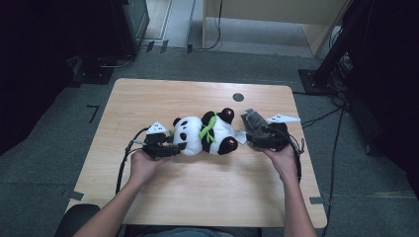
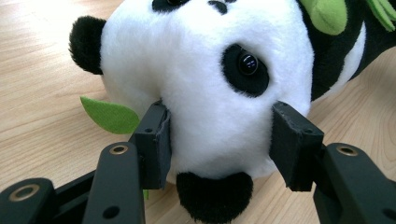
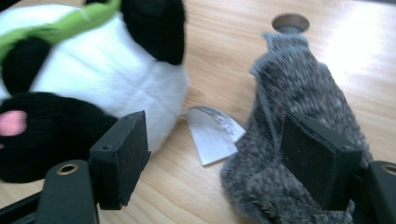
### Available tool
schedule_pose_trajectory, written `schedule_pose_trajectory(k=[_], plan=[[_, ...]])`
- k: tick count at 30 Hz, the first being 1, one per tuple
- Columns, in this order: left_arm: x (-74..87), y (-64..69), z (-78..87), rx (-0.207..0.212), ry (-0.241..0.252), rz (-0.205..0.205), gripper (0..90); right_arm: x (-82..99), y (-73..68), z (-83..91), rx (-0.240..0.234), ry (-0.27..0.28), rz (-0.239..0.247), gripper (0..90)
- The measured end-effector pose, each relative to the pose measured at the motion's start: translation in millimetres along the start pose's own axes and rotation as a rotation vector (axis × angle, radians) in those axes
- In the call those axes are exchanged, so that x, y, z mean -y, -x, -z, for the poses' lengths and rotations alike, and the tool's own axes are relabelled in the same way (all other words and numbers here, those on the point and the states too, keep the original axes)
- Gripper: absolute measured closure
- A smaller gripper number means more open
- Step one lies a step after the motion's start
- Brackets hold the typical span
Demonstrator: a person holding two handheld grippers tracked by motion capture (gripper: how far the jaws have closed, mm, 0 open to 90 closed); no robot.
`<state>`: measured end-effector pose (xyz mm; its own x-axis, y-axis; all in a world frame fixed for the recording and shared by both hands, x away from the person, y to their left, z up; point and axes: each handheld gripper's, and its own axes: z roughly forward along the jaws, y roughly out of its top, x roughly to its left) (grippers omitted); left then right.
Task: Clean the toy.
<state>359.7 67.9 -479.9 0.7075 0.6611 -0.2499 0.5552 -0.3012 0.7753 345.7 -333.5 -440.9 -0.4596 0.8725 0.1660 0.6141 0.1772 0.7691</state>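
A plush panda (image 1: 205, 134) lies near the tabletop's (image 1: 197, 197) centre, long axis left-right, head toward the left edge. The left gripper (image 2: 219, 140) clamps its head; the right gripper (image 3: 215, 158), jaws wide, holds nothing beside a grey sock (image 3: 299, 116).

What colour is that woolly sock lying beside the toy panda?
The sock is speckled grey, dark and light flecks mixed. It shows best in the right gripper view.

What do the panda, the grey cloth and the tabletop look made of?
Panda: plush, short fluffy pile in white and black, with a glossy hard eye and felt-like green leaf. Grey cloth: looks like a knit, mottled grey and fuzzy, possibly a sock. Tabletop: pale wood grain, smooth; could be laminate.
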Motion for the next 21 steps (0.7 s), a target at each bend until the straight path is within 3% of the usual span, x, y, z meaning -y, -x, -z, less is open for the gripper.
schedule_pose_trajectory(k=[9, 15, 21], plan=[[-0.2, 0.1, 0.4, -0.001, -0.002, 0.001, 44.0, -8.9, -29.2, 13.1, -0.006, 0.032, 0.029, 24.7], [-0.2, 0.0, 0.4, -0.001, -0.002, 0.000, 44.0, -14.8, -46.3, 18.0, -0.059, 0.056, 0.034, 23.8], [-0.1, 0.0, 0.4, 0.000, -0.002, 0.002, 44.0, -17.1, -65.4, 14.4, -0.082, 0.064, 0.070, 22.0]])
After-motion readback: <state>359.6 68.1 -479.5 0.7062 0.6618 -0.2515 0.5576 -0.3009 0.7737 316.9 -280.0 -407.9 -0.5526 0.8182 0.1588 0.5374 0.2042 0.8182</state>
